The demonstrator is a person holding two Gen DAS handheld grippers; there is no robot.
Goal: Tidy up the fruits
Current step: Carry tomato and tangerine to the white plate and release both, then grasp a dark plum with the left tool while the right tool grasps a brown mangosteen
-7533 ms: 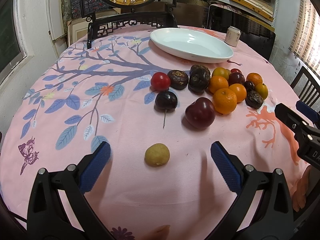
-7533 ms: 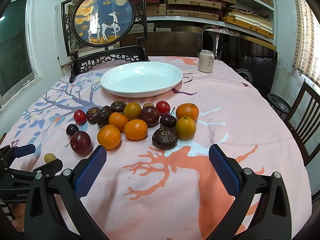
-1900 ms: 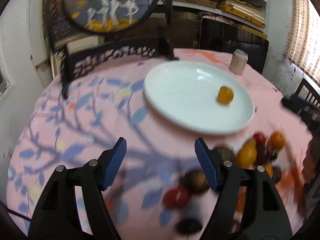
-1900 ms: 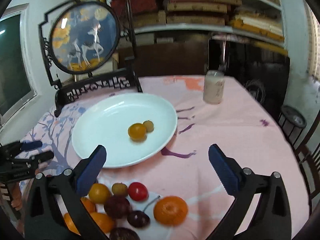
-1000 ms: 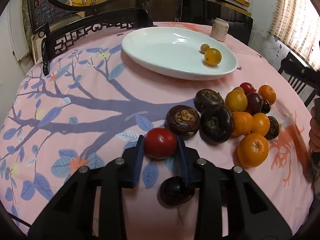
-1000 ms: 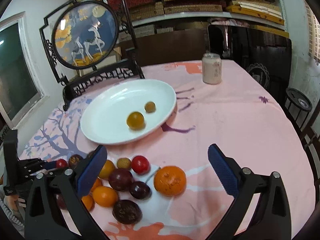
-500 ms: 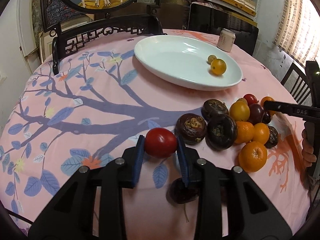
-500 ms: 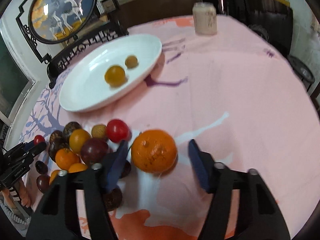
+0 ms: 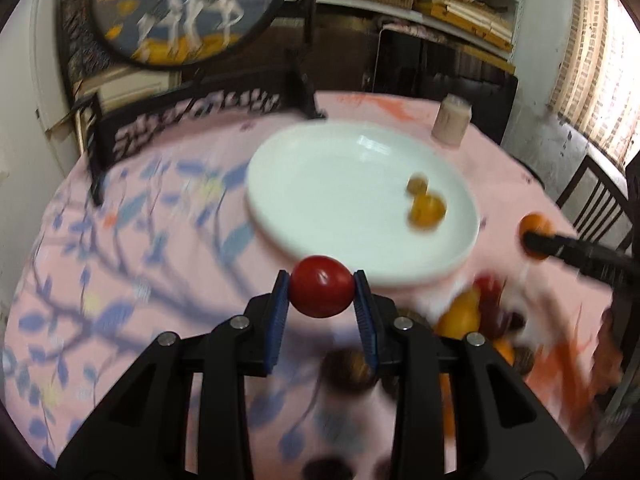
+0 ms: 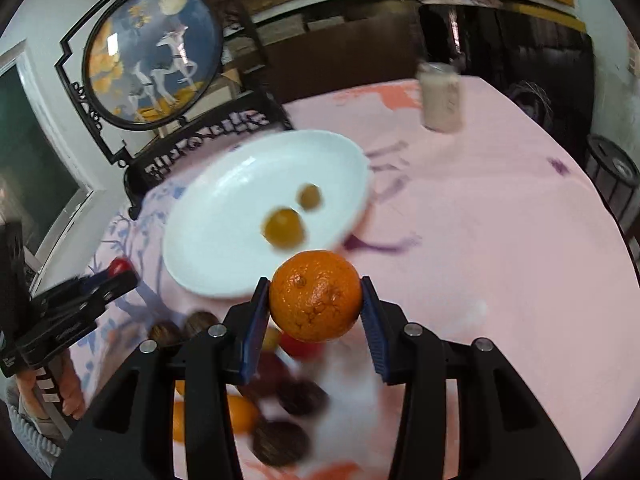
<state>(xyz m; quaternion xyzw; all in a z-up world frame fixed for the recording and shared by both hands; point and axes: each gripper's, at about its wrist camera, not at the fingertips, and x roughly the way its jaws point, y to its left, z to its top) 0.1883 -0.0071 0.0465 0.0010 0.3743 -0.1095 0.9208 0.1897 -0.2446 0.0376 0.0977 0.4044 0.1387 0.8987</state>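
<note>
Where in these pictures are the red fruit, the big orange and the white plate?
red fruit point(image 9: 322, 286): left wrist view, middle of its front, between the blue pads.
orange point(image 10: 315, 295): right wrist view, middle of its dimpled skin.
white plate point(image 10: 224, 208): right wrist view, bare patch left of the two small fruits.

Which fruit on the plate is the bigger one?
The orange-yellow fruit, nearer the grippers; the brownish fruit behind it on the white plate is smaller.
</note>
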